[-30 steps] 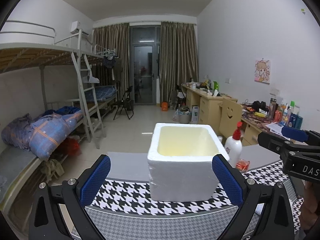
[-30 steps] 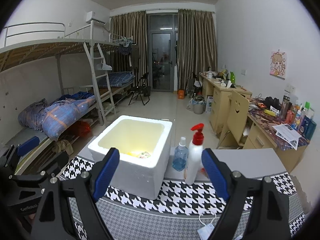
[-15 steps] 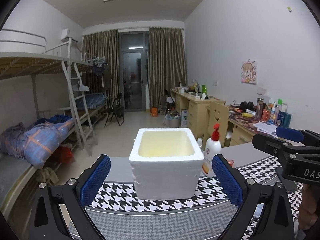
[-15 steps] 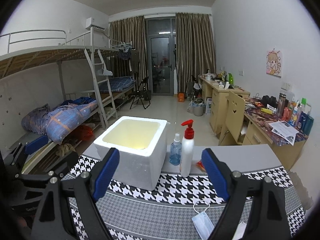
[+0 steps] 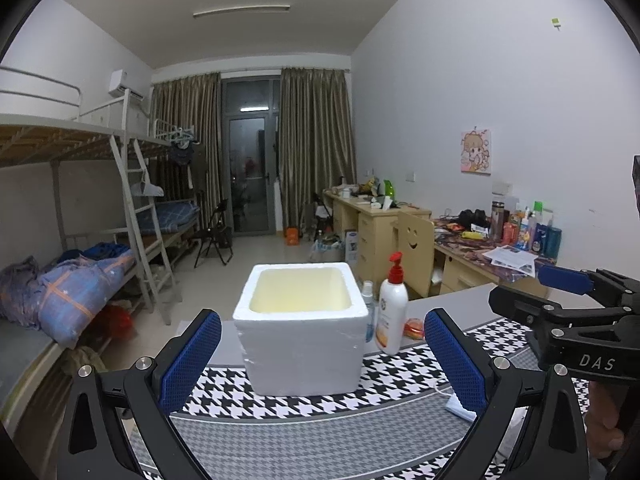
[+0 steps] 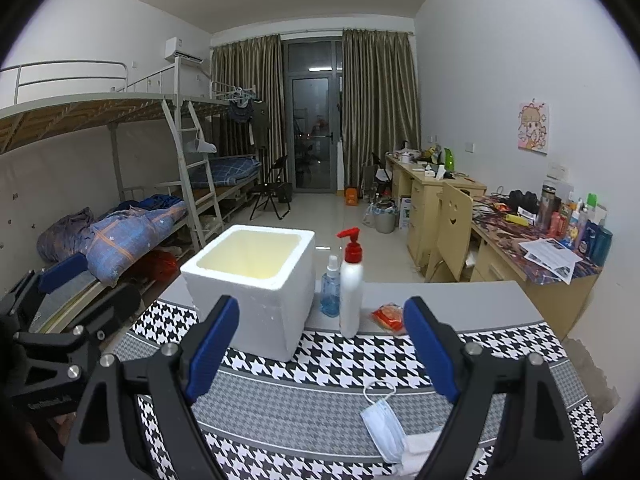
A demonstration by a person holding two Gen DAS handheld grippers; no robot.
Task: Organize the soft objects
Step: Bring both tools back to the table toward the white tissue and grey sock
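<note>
Right wrist view, left to right: the left gripper (image 6: 60,288) and right gripper (image 6: 320,352) both hover empty with jaws apart, the foam box (image 6: 252,284) ahead, the face mask (image 6: 382,428) lying on the bench (image 6: 460,300) nearby, so picking it up likely comes next, needing a downward reach.

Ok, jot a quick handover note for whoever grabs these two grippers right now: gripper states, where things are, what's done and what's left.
Left gripper: open, empty, aimed at the foam box.
Right gripper: open, empty, above the houndstooth cloth.
Face mask lies on the cloth near the right gripper, with something white just beside it.
Pump bottle, small spray bottle and a red packet stand beside the box.
Done: cannot tell, the box's inside is hidden from here.
Left: the mask and the white item still lie outside the box.
</note>
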